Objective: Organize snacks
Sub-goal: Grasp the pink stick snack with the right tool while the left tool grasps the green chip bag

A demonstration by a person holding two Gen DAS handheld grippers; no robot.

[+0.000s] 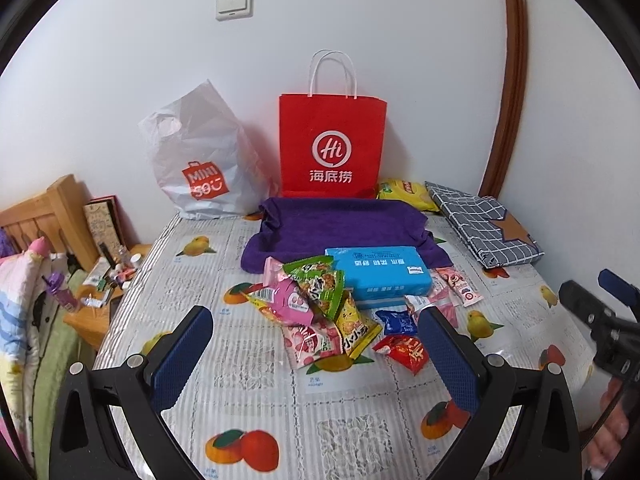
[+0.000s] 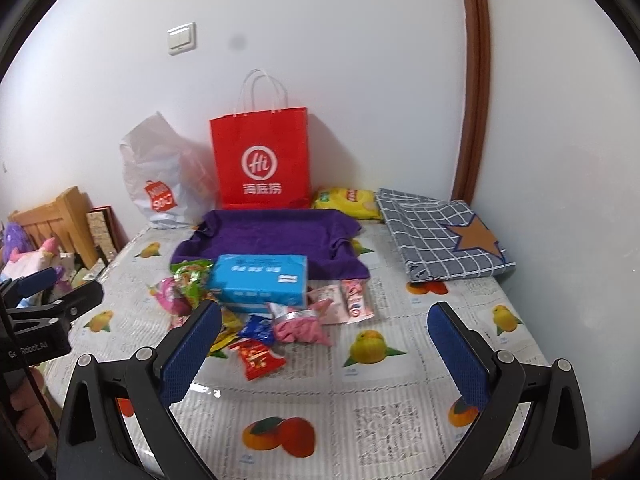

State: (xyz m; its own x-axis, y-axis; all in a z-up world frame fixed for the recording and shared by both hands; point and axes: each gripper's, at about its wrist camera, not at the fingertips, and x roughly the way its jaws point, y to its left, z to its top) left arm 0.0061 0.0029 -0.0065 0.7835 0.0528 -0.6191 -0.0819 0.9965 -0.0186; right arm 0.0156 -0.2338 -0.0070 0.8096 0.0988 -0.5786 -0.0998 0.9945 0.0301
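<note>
A pile of snack packets lies on the fruit-print tablecloth, in front of a blue tissue pack and a purple cloth-lined tray. The pile also shows in the right wrist view, with a red packet nearest. A yellow chip bag lies at the back. My left gripper is open and empty, just short of the pile. My right gripper is open and empty, right of the pile.
A red paper bag and a white plastic bag stand against the wall. A folded grey checked cloth lies at the back right. A cluttered wooden nightstand and bedding are on the left.
</note>
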